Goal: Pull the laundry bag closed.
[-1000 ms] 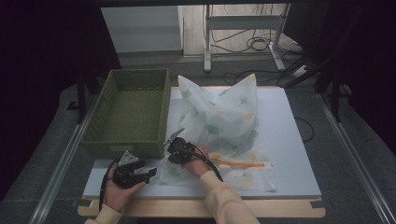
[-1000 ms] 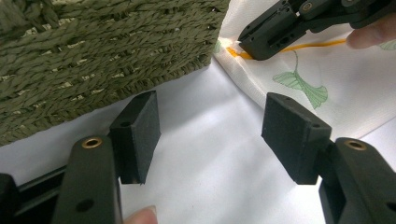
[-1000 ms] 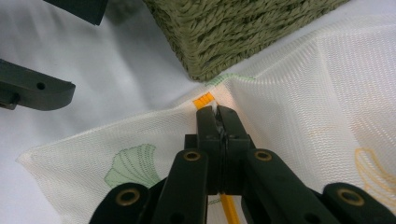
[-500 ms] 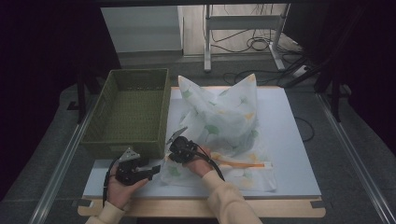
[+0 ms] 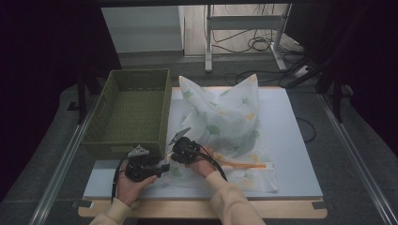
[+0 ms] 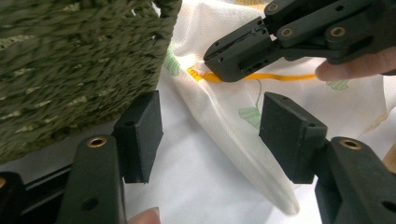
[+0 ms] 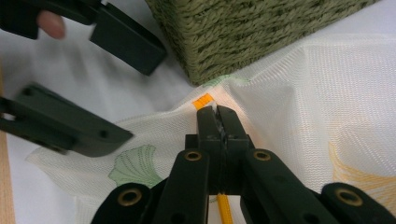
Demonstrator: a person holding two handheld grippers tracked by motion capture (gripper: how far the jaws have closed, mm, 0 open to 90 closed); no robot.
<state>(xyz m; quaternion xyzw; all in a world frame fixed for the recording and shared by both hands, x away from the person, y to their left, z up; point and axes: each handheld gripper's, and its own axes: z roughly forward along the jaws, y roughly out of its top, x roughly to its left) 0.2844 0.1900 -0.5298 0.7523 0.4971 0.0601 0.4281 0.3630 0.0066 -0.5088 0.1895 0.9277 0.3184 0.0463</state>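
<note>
Pale table (image 5: 300,140) in a dark room, checked from near edge to far.

Near edge, 7 o'clock: left gripper (image 6: 210,135) in a person's hand. Shifted toward 3 o'clock since a second ago and now drawn up to the near-left corner of the mesh bag (image 5: 225,117). Judged as an approach for a second hold on that corner, so that cloth can be braced while the zipper (image 5: 244,164) is worked. Second hold not yet made.

Left jaws: released and standing wide. Folded bag edge lying between the pads with clear gaps on both sides. Nothing pressed, nothing carried.

Just beyond, toward 1 o'clock of the left gripper: right gripper (image 7: 217,114). No visible shift since a second ago. Jaws clenched tight on the orange zipper end at the bag corner, tips nearly meeting, cloth puckered around them. Exact part gripped, pull tab or tape, too small to tell.

Centre of table: white mesh bag with leaf print, flat at the near side, bunched and peaked toward 12 o'clock. Orange zipper running toward 3 o'clock along the near edge.

Far left, 10 o'clock: green woven basket (image 5: 126,108), its near corner just beside the gripped bag corner.
</note>
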